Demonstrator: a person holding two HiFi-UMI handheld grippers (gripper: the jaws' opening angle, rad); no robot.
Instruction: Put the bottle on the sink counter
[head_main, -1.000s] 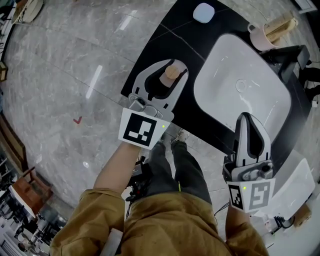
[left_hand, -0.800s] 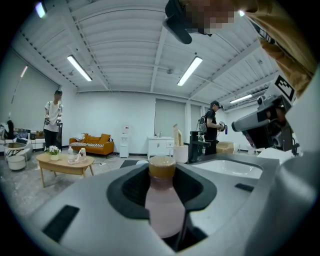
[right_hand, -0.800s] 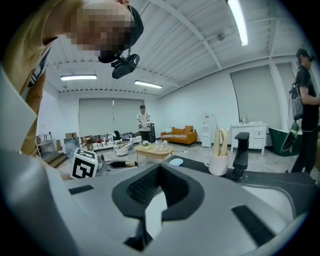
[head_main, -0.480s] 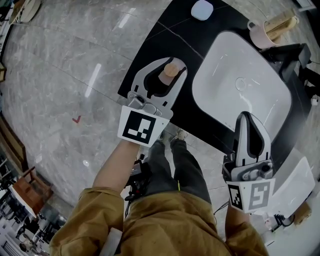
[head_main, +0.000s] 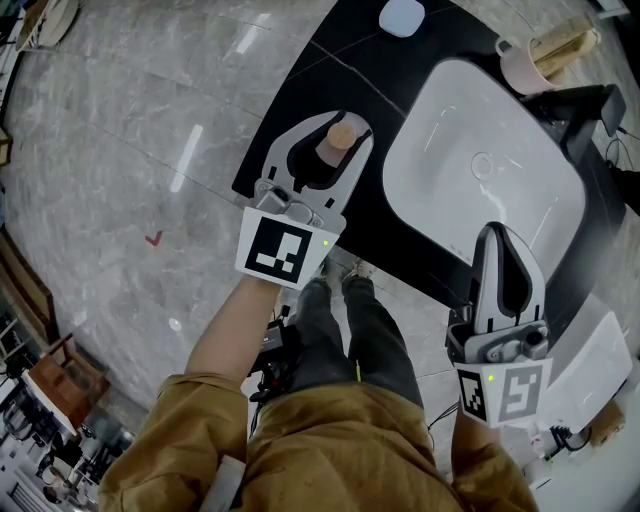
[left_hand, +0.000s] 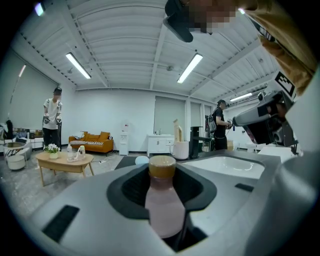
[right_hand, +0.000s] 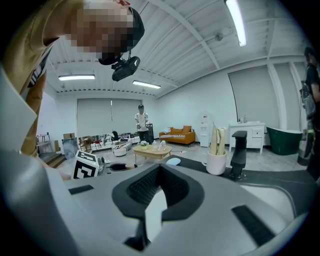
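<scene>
A small bottle (head_main: 338, 142) with a pale pink body and a tan cap stands upright between the jaws of my left gripper (head_main: 343, 122), which is shut on it. In the left gripper view the bottle (left_hand: 162, 200) fills the gap between the dark pads. It is over the left part of the black sink counter (head_main: 370, 85), beside the white basin (head_main: 480, 180). Whether its base touches the counter is hidden. My right gripper (head_main: 503, 240) is at the counter's near edge, in front of the basin, shut with nothing in it; its tips (right_hand: 160, 167) meet.
A pale round dish (head_main: 402, 17) lies at the counter's far left. A cup (head_main: 525, 65) with tall items and a black faucet (head_main: 580, 105) stand behind the basin. Grey marble floor lies to the left. People, a sofa and a low table are far off.
The left gripper with the bottle has edged slightly farther over the counter. The right gripper has not moved.
</scene>
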